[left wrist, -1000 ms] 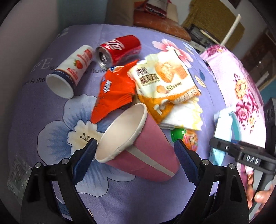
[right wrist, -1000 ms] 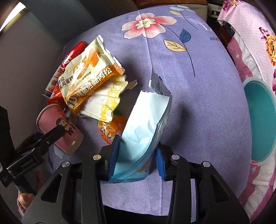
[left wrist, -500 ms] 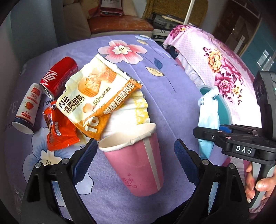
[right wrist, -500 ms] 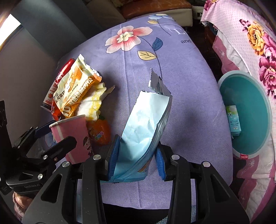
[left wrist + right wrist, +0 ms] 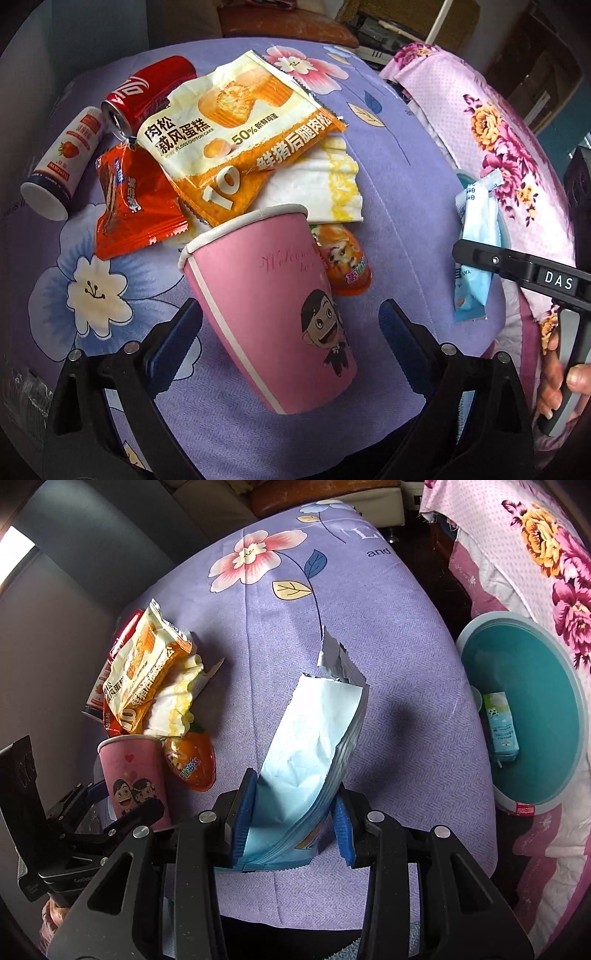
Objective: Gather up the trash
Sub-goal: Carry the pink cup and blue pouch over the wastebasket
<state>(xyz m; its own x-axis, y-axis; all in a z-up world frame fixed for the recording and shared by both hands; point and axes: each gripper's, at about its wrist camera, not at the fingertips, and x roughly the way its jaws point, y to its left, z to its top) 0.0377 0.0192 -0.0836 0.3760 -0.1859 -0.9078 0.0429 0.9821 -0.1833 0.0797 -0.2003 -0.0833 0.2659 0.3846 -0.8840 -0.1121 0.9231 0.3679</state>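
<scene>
My left gripper (image 5: 290, 325) is shut on a pink paper cup (image 5: 273, 299) and holds it tilted above the purple tablecloth; the cup also shows in the right wrist view (image 5: 133, 775). My right gripper (image 5: 291, 819) is shut on a light blue foil bag (image 5: 310, 760), also seen in the left wrist view (image 5: 474, 254). A teal bin (image 5: 535, 716) stands at the right of the table with a small carton (image 5: 502, 727) inside.
On the cloth lie a yellow cake wrapper (image 5: 236, 133), a red wrapper (image 5: 133, 206), a red can (image 5: 147, 92), a white strawberry bottle (image 5: 62, 166), a white-yellow wrapper (image 5: 325, 188) and an orange jelly pack (image 5: 343, 262). A pink floral cloth (image 5: 498, 129) lies right.
My left gripper has lifted the pink cup off the cloth and turned it from lying to nearly upright. My right gripper has risen with the blue bag, and the teal bin has come into view.
</scene>
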